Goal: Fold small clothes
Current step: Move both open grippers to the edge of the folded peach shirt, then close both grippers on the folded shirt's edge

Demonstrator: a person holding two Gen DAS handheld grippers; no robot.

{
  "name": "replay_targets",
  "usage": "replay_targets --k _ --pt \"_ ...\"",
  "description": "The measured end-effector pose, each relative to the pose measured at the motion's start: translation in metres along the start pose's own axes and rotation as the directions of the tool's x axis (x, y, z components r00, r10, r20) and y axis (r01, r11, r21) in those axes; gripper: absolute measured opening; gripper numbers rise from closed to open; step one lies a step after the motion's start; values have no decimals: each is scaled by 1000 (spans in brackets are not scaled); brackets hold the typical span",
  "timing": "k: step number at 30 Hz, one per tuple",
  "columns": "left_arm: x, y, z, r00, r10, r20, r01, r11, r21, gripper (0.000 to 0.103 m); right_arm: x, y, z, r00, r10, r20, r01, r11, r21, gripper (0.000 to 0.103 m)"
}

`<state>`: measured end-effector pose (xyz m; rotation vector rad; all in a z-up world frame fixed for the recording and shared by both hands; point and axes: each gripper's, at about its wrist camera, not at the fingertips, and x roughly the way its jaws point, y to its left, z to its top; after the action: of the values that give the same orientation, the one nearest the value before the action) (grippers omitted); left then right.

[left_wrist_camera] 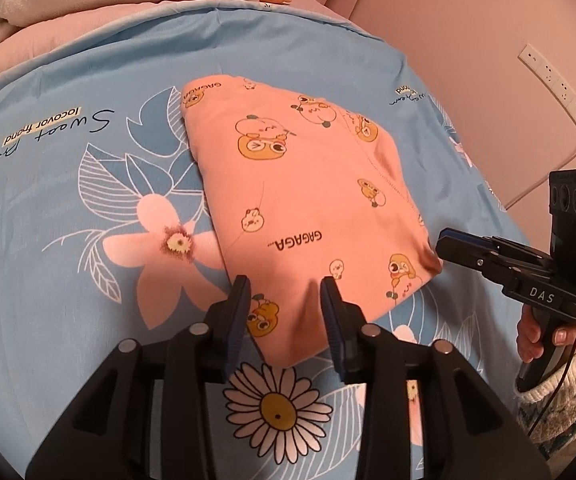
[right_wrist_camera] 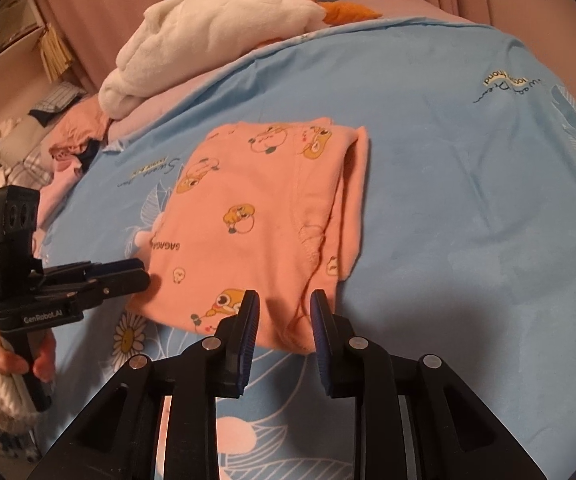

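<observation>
Nearest the lens, the left gripper point(left_wrist_camera: 284, 292) hovers spread over the near edge of the folded pink garment point(left_wrist_camera: 307, 200), pinching nothing. That garment lies flat mid-bed on the blue floral sheet point(left_wrist_camera: 68, 208). Beside the garment's corner, the right gripper point(right_wrist_camera: 282, 304) is level, its fingers parted too, with its handle in the person's right hand point(left_wrist_camera: 543, 340). White plush point(right_wrist_camera: 216, 32) lies at the far edge.
</observation>
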<state>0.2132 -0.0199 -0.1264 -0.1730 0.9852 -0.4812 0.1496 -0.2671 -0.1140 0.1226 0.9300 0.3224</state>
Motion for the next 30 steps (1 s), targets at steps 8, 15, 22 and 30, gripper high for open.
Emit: replay_targets --k 8,15,22,30 --pt "0 5 3 1000 9 6 -9 1000 -16 43 1 -1 3 1000 3 9 -3 1000 7 33" --pt "-1 8 7 1000 13 13 -13 1000 -26 52 3 -1 9 1000 6 14 -6 1000 -4 35" --pt "0 12 10 1000 14 20 -13 999 -40 63 4 -5 15 1000 5 28 -5 1000 11 49" --pt "5 18 16 1000 15 21 -14 998 -54 67 8 -23 20 1000 10 27 -12 997 78 65"
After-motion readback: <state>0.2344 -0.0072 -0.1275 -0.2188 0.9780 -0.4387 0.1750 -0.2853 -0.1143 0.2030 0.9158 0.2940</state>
